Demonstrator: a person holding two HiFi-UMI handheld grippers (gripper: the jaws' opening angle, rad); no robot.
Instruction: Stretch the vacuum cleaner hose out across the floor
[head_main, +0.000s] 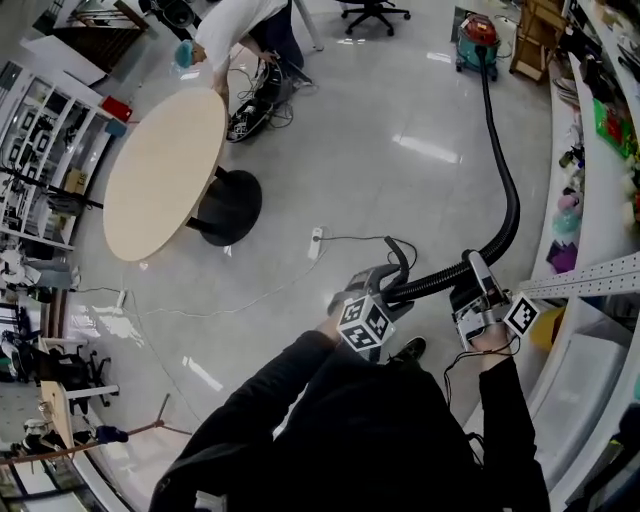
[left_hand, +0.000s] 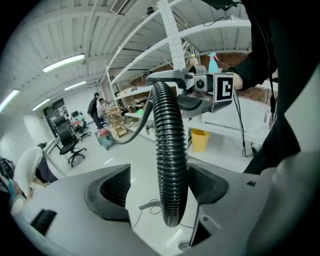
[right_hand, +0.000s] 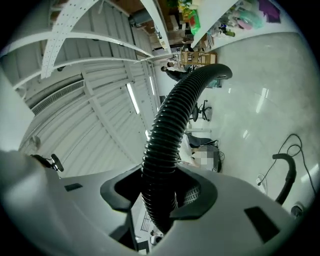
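Observation:
The red and green vacuum cleaner (head_main: 478, 38) stands far off near the shelves. Its black ribbed hose (head_main: 508, 190) curves down the floor's right side to my two grippers. My right gripper (head_main: 478, 292) is shut on the hose (right_hand: 170, 130), with both pads pressed against it. My left gripper (head_main: 378, 298) holds its jaws wide apart. The hose (left_hand: 167, 150) runs between them, close to the right pad and apart from the left pad. The hose's curved end piece (head_main: 401, 254) sticks up beyond the left gripper. The right gripper (left_hand: 192, 95) also shows in the left gripper view, holding the hose higher up.
A round wooden table (head_main: 165, 170) on a black base stands to the left. A person in white (head_main: 240, 25) bends over cables behind it. A power strip (head_main: 316, 242) with its cable lies on the tiles. White shelving (head_main: 600, 270) lines the right side, with a yellow bin (left_hand: 200, 139) beneath.

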